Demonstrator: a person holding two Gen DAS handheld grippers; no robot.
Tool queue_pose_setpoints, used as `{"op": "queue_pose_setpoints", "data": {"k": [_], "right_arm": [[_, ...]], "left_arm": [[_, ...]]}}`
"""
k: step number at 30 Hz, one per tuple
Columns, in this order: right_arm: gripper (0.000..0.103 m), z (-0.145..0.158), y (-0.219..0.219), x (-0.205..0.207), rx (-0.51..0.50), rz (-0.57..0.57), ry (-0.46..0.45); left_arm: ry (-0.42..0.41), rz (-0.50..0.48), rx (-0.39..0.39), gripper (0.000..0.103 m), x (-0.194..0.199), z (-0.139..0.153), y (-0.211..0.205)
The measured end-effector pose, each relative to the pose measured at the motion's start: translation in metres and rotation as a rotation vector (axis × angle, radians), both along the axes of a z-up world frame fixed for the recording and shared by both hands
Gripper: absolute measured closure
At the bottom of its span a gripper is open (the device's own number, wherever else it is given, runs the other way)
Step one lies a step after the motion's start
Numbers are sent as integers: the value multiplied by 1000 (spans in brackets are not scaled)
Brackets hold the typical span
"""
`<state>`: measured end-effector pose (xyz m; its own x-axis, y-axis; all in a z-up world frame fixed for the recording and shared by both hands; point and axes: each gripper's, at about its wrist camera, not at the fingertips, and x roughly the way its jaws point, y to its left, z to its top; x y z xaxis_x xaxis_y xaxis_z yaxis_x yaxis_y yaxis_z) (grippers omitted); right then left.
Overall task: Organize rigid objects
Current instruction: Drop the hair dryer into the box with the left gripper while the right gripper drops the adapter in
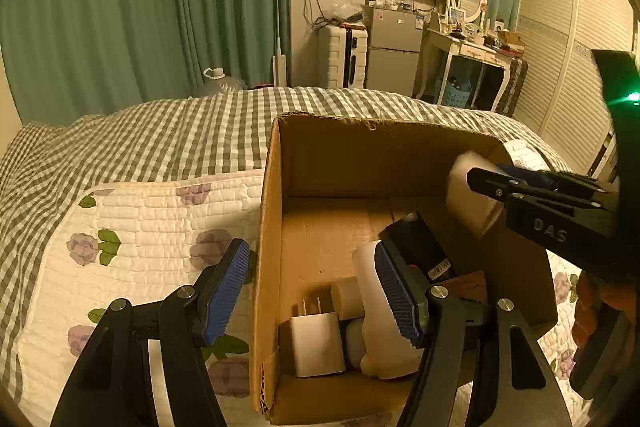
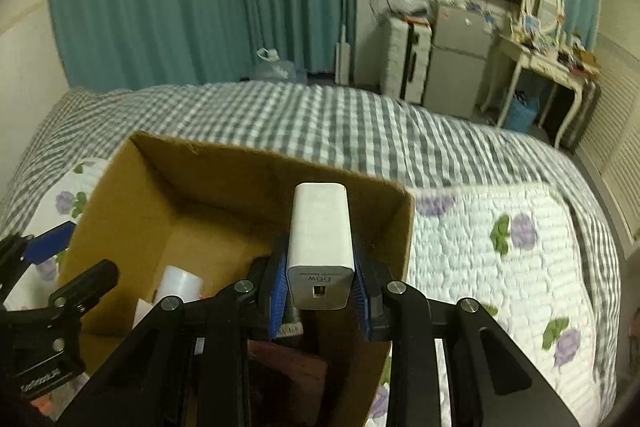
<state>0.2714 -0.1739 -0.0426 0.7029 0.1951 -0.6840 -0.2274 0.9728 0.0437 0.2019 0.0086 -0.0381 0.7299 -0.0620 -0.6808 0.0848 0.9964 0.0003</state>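
Your left hand-held gripper (image 1: 312,291) stands wide and released, one blue pad outside the cardboard box's (image 1: 266,227) left wall and the other inside, above a small white plug adapter (image 1: 317,343) and a white bottle (image 1: 374,311) lying on the bottom. To the right, your right hand-held gripper (image 2: 320,287) is grasping the white charger block (image 2: 320,247) by its flat sides, over the box on the bed (image 2: 320,115). It looks light, stiff and smooth-skinned, so keep the pads square on those broad faces.

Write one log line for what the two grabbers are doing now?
left gripper: open, empty | right gripper: holding white rectangular plastic charger block over brown cardboard box
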Motion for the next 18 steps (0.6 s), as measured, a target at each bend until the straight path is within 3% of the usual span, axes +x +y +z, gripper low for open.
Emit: {"op": "queue_pose_setpoints", "data": {"k": [1,2,8,18], "right_arm": [[57,4,0,-3,-6,1,-17],[53,9,0,-7,-17,4,-34],[53,44,-2,-28,-48,12,-100],[45,131,-24,-93,-55,-1,-198]], "left_arm": [[0,0,-2,35,-1,1,-1],[0,0,-4,35,-2,2,-1],[-17,6,5,35,-17,25,-9],[-168,23,4,31,-72,123,-23]]}}
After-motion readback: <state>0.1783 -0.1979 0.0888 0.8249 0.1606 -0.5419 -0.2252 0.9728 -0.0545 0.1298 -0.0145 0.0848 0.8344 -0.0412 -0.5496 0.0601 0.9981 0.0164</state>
